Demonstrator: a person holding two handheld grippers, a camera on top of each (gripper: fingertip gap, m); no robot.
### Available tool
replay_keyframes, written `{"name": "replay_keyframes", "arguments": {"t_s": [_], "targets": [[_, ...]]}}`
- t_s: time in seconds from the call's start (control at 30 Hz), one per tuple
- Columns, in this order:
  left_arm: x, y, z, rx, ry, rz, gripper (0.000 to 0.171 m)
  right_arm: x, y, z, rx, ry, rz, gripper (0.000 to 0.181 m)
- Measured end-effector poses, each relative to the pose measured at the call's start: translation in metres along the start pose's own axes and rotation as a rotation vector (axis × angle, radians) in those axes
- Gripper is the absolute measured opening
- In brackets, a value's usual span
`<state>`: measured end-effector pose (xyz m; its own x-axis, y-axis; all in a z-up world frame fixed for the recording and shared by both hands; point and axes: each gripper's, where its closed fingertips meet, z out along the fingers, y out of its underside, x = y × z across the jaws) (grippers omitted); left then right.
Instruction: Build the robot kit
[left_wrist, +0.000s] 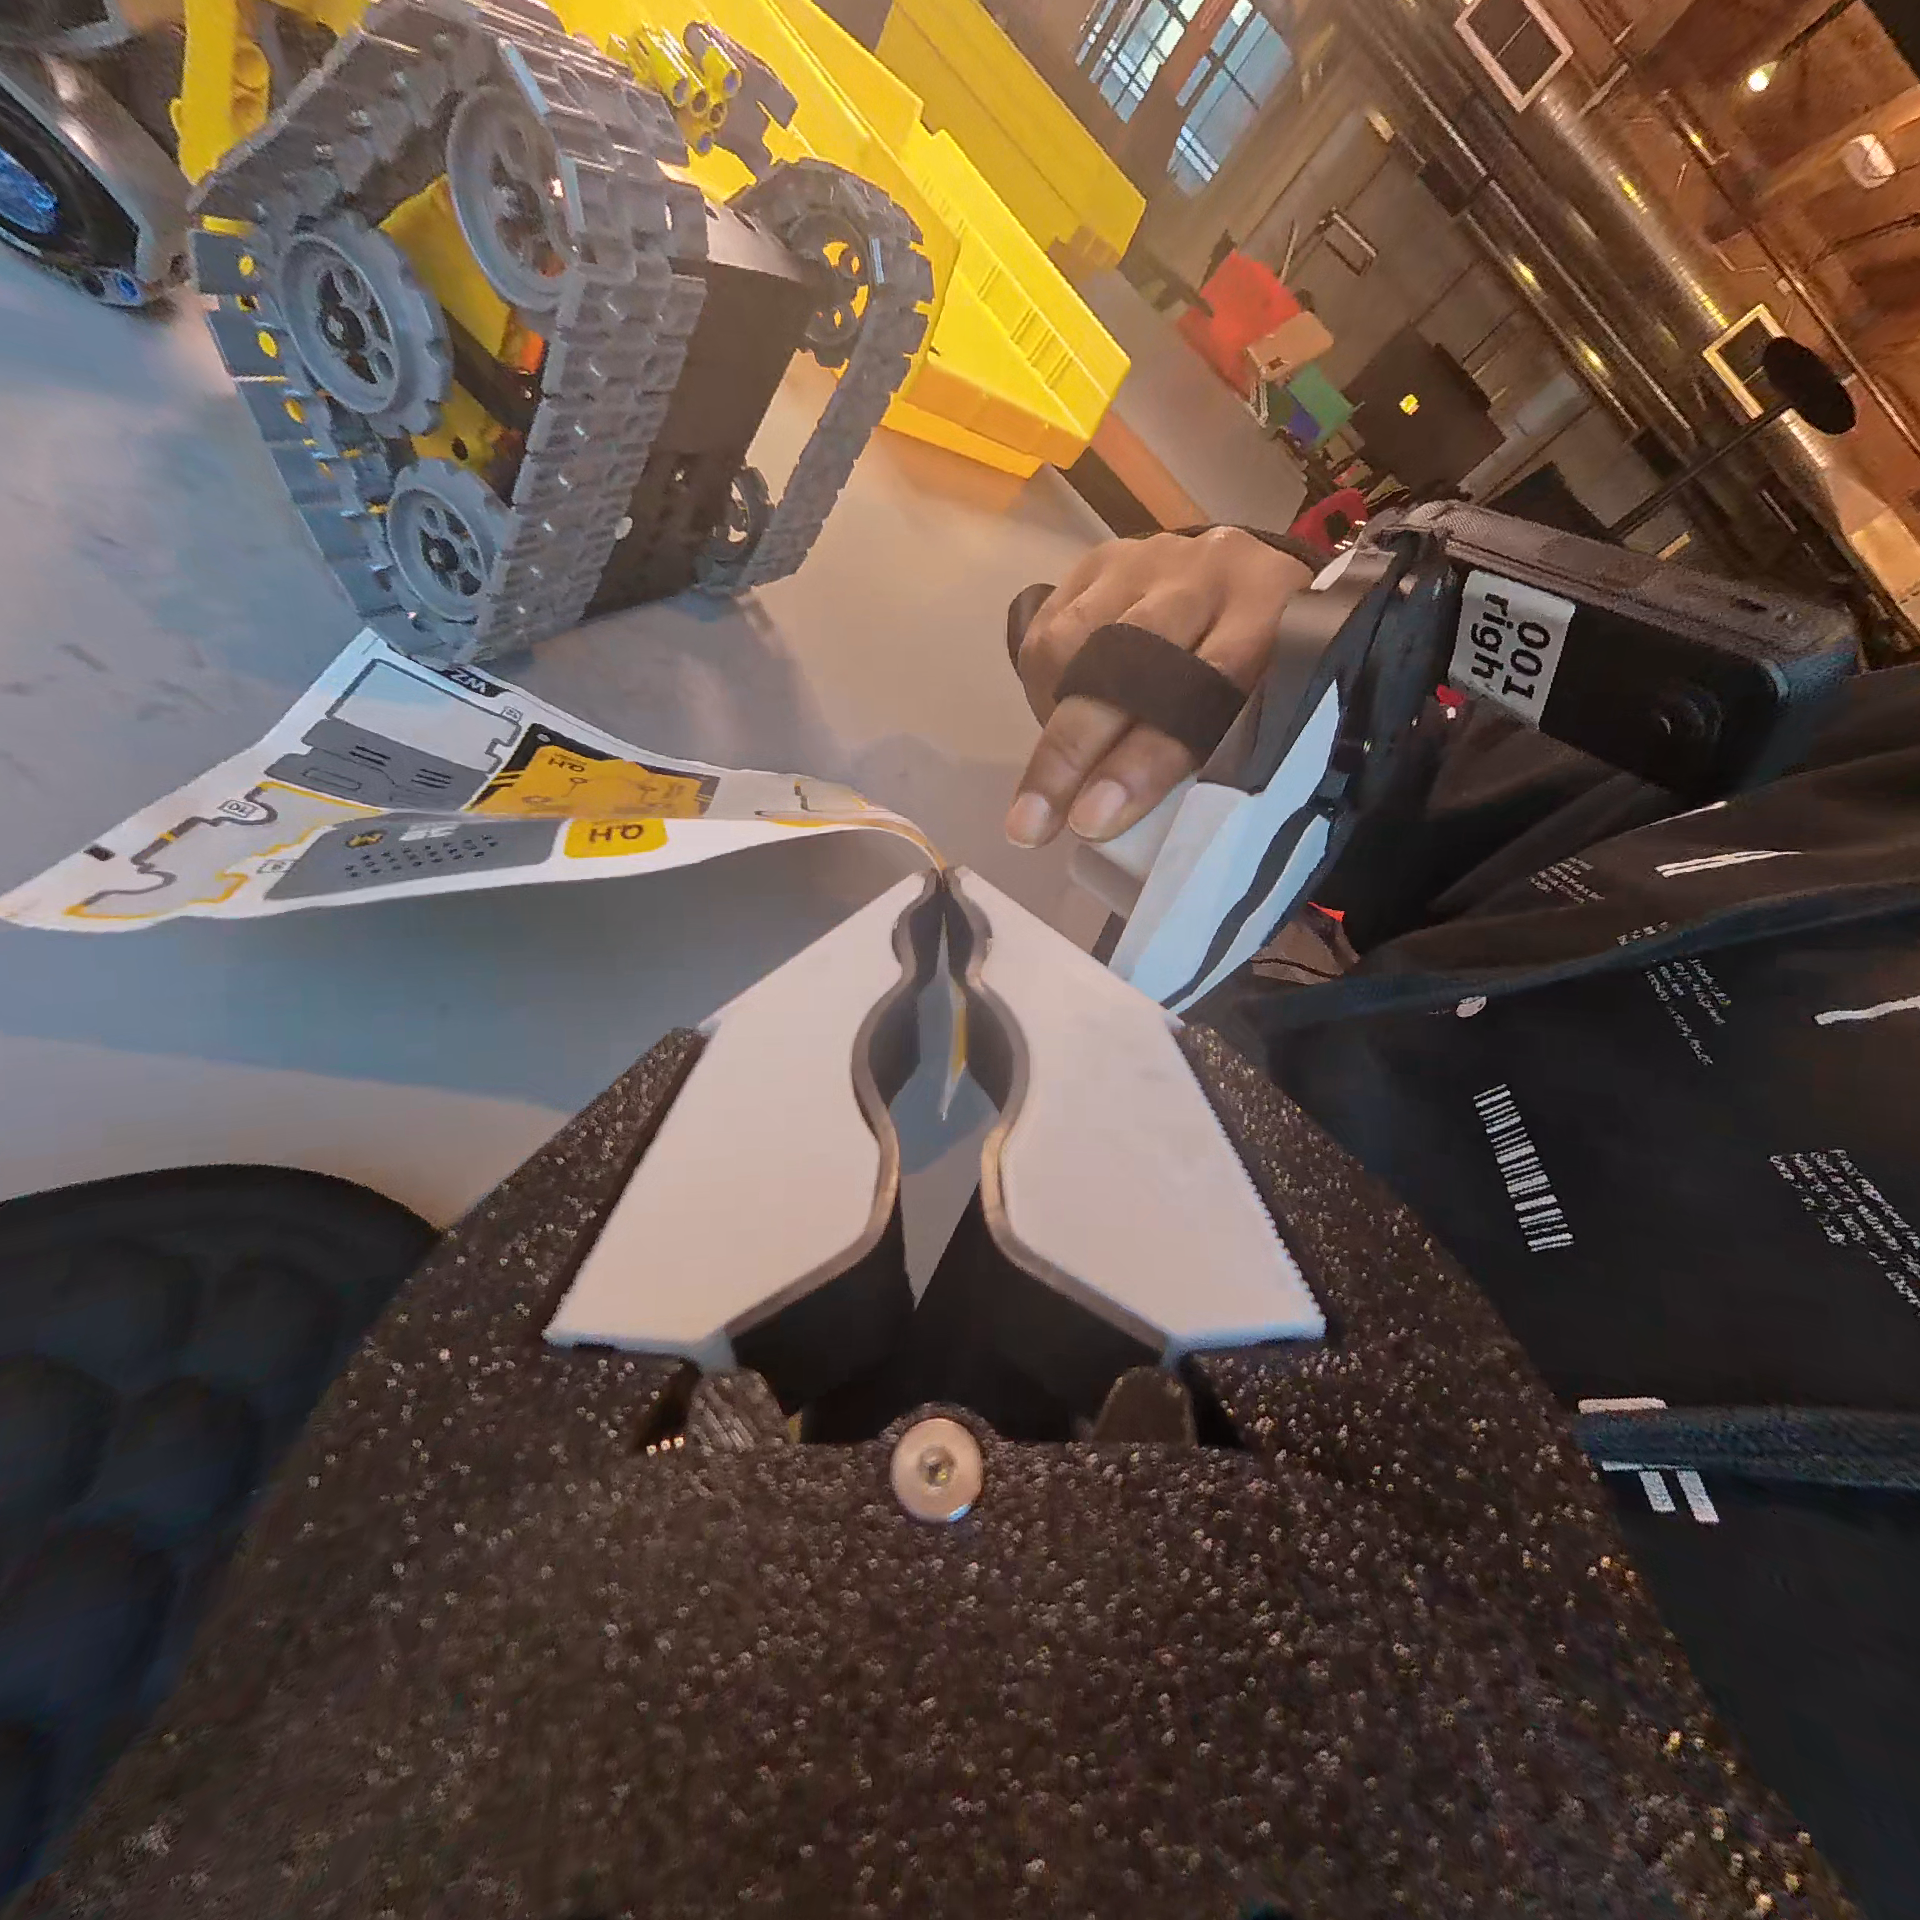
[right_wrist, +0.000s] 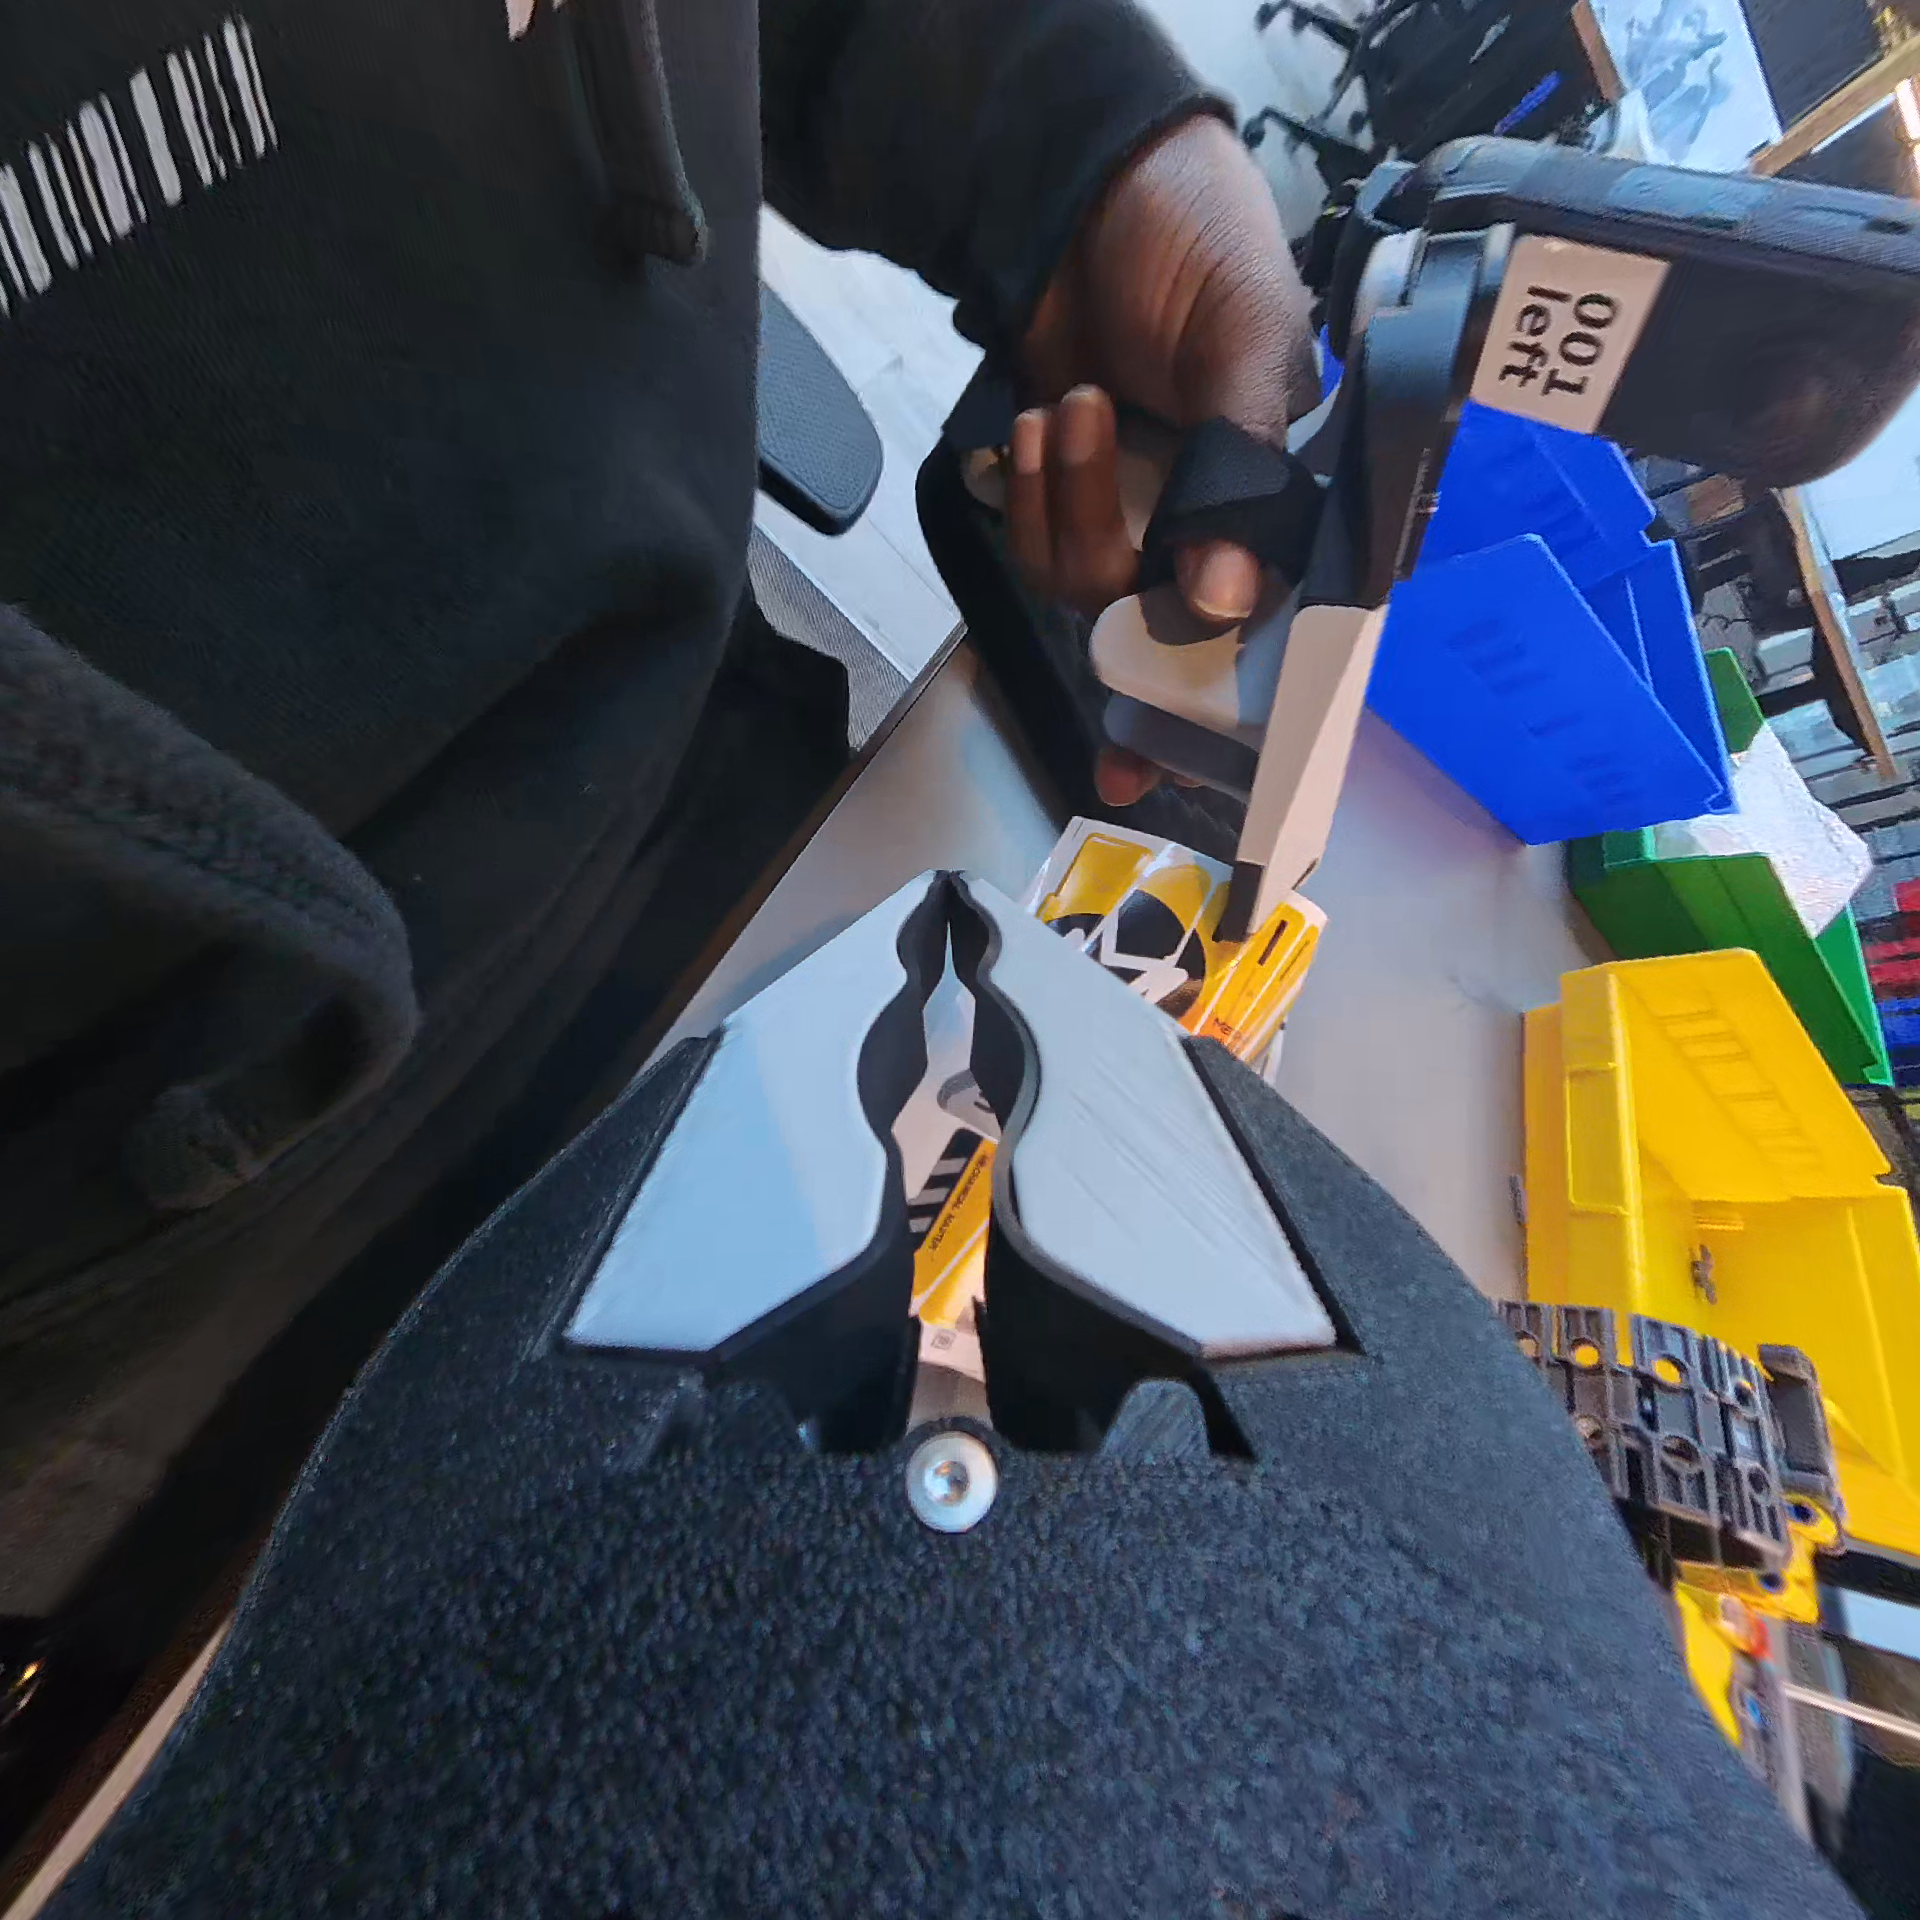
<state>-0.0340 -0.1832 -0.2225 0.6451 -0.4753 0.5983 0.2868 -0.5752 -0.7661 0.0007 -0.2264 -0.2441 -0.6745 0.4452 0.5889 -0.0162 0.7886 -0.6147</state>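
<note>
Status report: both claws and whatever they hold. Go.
Left claw shut on sticker sheet. Right claw shut, at the same sheet's other end, grip unclear. Tracked toy beyond the sheet on the table.

A glossy paper sticker sheet (left_wrist: 416, 800) lies on the smooth matt grey table (left_wrist: 156, 582) beside a plastic tracked model (left_wrist: 520, 343).

My grey table (left_wrist: 156, 644) bears a tracked toy vehicle (left_wrist: 499, 343); yellow bins (left_wrist: 997, 260) behind it; a blue bin (right_wrist: 1558, 665) and green bin (right_wrist: 1725, 914) beyond.
</note>
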Motion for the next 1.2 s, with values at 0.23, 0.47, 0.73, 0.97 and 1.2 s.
{"name": "replay_keyframes", "arguments": {"t_s": [0.23, 0.47, 0.73, 0.97, 1.2], "targets": [[0.006, -0.012, 0.001, 0.060, 0.048, -0.040, 0.000, 0.027, 0.003, -0.009, -0.012, 0.148, 0.046, 0.001], [0.013, -0.023, 0.005, 0.115, 0.103, -0.078, 0.000, 0.042, 0.013, -0.010, -0.042, 0.241, 0.109, 0.019], [0.010, -0.032, 0.000, 0.205, 0.158, -0.171, 0.000, 0.049, 0.016, -0.020, -0.024, 0.280, 0.171, 0.043], [0.012, -0.039, -0.002, 0.247, 0.208, -0.223, 0.000, 0.060, 0.023, -0.022, -0.124, 0.433, -0.038, 0.029], [0.050, -0.043, -0.010, 0.260, 0.334, -0.078, 0.029, 0.079, 0.020, -0.040, -0.076, 0.502, 0.031, 0.001]]}}
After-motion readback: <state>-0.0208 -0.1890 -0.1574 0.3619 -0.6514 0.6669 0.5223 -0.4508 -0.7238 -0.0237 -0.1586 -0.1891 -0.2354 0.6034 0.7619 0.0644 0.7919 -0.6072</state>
